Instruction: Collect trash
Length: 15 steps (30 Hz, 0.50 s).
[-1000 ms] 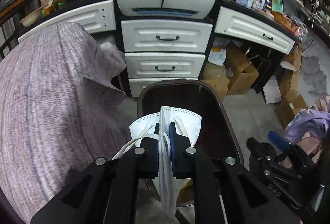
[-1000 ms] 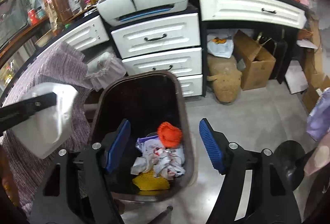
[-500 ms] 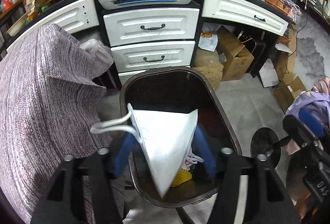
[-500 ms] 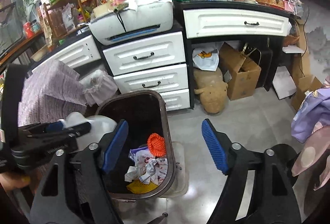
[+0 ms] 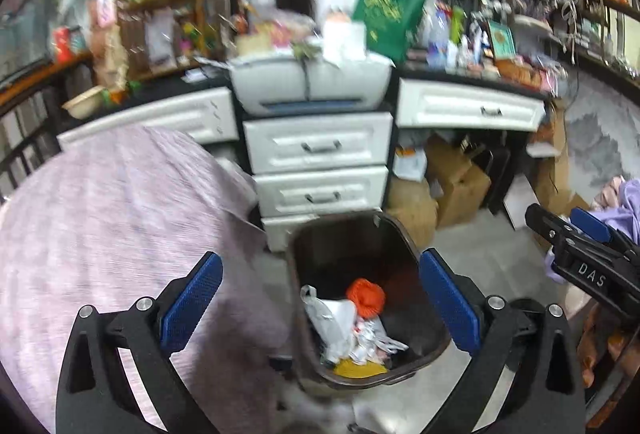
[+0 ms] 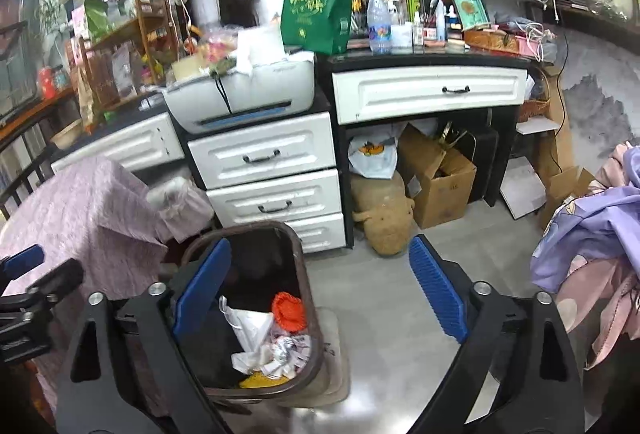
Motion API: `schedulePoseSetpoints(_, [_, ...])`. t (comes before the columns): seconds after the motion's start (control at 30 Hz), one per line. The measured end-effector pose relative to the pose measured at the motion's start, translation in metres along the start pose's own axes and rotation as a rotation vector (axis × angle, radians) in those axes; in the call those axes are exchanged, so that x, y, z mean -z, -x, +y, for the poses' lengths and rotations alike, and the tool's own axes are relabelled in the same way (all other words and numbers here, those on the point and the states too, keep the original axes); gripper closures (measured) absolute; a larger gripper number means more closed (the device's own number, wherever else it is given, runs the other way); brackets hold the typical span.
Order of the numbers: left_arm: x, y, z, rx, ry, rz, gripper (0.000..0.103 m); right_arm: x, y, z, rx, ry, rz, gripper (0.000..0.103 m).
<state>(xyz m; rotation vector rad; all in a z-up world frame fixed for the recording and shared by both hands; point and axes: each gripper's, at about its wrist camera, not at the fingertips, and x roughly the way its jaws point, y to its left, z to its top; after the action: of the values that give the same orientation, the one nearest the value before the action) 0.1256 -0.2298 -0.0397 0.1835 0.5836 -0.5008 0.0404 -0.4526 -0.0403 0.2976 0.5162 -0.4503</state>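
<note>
Both tools above the brown trash bin (image 5: 404, 246); left gripper (image 5: 320, 308) jaws opening, spread wide, nothing between them; right gripper (image 6: 320, 298) likewise opening and empty. White face mask (image 5: 332, 318) lies in the bin on crumpled paper beside an orange wad (image 5: 366, 296). Mask looks light, limp, foldable; best pinched at a folded edge or ear loop. Bin rim close to the draped table (image 5: 100, 218) and drawers (image 5: 320, 170); open floor (image 6: 384, 314) to the right

trash bin (image 6: 308, 318) before drawers (image 6: 264, 158), mask (image 6: 250, 326) in bin
</note>
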Motion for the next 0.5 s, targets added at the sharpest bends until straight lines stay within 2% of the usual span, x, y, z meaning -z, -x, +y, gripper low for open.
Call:
schedulePoseSetpoints(0.13, [0.000,0.040,0.027,-0.015,0.040,-0.066,0.006,-0.011,0.031,0.022,-0.101,-0.020,-0.031,0.011])
schedulePoseSetpoints(0.33, [0.009,0.101,0.055,-0.158,0.018,-0.164,0.005,-0.018,0.088,0.076,-0.200,0.068,-0.143,0.006])
schedulePoseSetpoints(0.5, [0.020,0.147,0.075,-0.236,0.050,-0.211,0.005,-0.006,0.117,0.110,-0.302,0.084,-0.146,0.006])
